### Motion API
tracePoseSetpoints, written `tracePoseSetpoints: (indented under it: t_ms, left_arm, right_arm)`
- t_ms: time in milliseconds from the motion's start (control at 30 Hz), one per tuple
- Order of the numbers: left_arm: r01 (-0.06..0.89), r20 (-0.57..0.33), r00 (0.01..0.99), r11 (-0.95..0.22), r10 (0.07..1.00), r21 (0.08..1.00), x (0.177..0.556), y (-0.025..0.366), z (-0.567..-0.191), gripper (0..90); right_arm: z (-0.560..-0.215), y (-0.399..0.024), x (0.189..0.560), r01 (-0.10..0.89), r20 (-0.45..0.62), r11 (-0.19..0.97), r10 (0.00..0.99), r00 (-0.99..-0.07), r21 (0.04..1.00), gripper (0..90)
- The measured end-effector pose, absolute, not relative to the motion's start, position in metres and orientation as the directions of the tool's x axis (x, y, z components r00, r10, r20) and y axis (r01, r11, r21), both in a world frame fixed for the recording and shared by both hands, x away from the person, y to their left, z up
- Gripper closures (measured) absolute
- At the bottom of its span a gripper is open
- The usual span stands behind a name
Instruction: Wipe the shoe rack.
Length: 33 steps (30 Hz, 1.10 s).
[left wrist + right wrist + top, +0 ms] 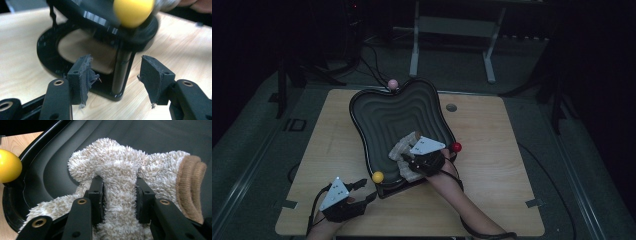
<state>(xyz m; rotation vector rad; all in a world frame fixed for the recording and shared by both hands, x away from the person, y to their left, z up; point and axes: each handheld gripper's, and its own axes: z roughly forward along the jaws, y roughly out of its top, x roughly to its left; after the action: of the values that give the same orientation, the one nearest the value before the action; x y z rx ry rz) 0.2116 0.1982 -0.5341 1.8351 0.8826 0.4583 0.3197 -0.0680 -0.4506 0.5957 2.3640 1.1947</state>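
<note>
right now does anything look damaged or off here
The black foam pads on the left gripper are frayed, with loose threads along their edges. The fluffy cream sock in the black ridged tray looks fine.

High view overhead, both gripper views close, all sharing yellow ball (378, 176).

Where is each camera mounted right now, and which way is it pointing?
High view: above the person's side, looking forward and down on the table; forearms and both claws enter from below.
Left gripper view: rides the left claw, open, facing the tray stand under the yellow ball.
Right gripper view: rides the right claw, pinching the fluffy sock in the black tray.
Shared: the yellow ball.
</note>
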Motion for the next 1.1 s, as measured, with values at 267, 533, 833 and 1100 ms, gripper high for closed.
tracePoseSetpoints:
  t_ms: [267,533,833,1100]
  left_arm:
    - [0.387,-0.087,0.677,-0.252,0.731,0.887,0.222,0.179,-0.547,41.9]
    - [0.382,-0.046,0.682,-0.302,0.730,0.873,0.226,0.162,-0.554,49.1]
    - [0.397,-0.083,0.658,-0.252,0.749,0.883,0.228,0.165,-0.551,64.4]
    - [0.370,-0.027,0.651,-0.286,0.759,0.884,0.227,0.163,-0.551,72.8]
  right_arm:
    - [-0.450,-0.068,0.320,0.185,-0.174,0.537,0.549,-0.818,0.823,64.8]
    - [-0.450,-0.068,0.320,0.189,-0.167,0.533,0.550,-0.818,0.825,64.6]
    - [-0.450,-0.068,0.319,0.187,-0.171,0.534,0.551,-0.817,0.825,64.5]
    - [-0.437,-0.066,0.328,0.204,-0.128,0.508,0.543,-0.830,0.837,65.3]
